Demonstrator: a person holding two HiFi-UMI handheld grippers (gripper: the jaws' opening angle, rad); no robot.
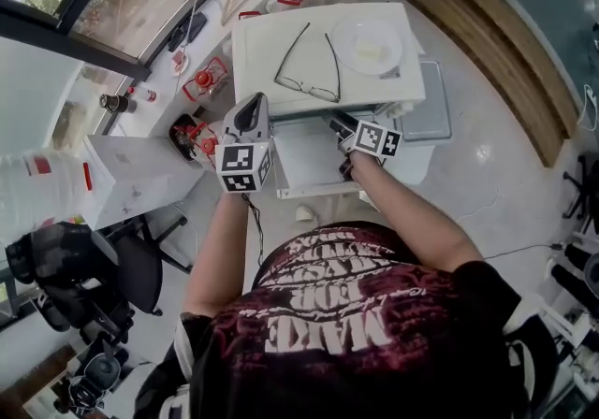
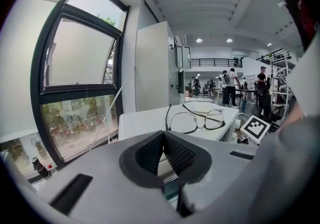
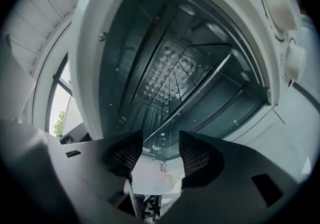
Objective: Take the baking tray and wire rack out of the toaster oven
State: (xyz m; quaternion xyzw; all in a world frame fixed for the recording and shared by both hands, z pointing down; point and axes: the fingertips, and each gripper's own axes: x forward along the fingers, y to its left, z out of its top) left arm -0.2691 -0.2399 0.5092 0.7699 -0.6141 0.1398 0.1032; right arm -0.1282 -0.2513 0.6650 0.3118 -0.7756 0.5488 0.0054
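White toaster oven [image 1: 271, 43] stands open; right gripper [image 3: 161, 150], jaws spread and empty, faces its wire rack [image 3: 175, 85]. Left gripper [image 2: 163, 140], jaws pressed together, hovers at the oven's front left corner.

Open lab hall, tall windows [image 2: 80, 63], mezzanine railing [image 2: 215, 61], ceiling spotlights [image 2: 199, 40], people [image 2: 230, 84] standing behind

The only readable print is on the person's dark T-shirt [image 1: 323, 314], seen upside down in the head view. Its largest pale line reads "MAKE" and the line beyond it looks like "FOR". The smaller lines nearer the collar are too warped to read. The left marker cube [image 1: 243, 167] and right marker cube [image 1: 377, 138] carry black-and-white square code patterns, not letters.
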